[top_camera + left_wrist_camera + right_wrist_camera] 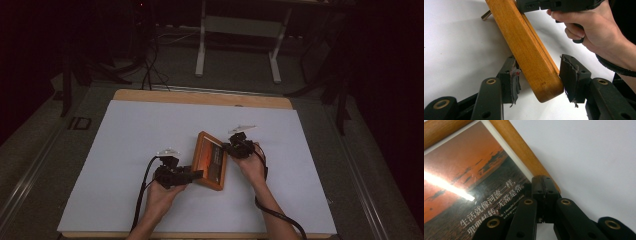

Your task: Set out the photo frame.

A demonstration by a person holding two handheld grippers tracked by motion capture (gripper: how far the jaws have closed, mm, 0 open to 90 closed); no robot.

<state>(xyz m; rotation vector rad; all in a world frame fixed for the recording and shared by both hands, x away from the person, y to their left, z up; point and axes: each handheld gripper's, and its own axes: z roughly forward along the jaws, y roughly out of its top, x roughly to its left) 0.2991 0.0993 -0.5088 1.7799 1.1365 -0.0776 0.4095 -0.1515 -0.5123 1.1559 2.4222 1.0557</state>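
The left gripper (197, 174), held level in a hand low over the white table sheet (125, 150), has its jaws spread around the rounded lower corner of the orange wooden picture frame (210, 160), neither pad pressing it. Chinese writing crosses the frame's sunset picture. The right gripper (229, 147) rests clenched against the frame's right edge

picture frame (474, 182) cut off, small print unreadable

High view dim, dark surround; gripper views bright; glare streak on picture frame (461, 195) glass.
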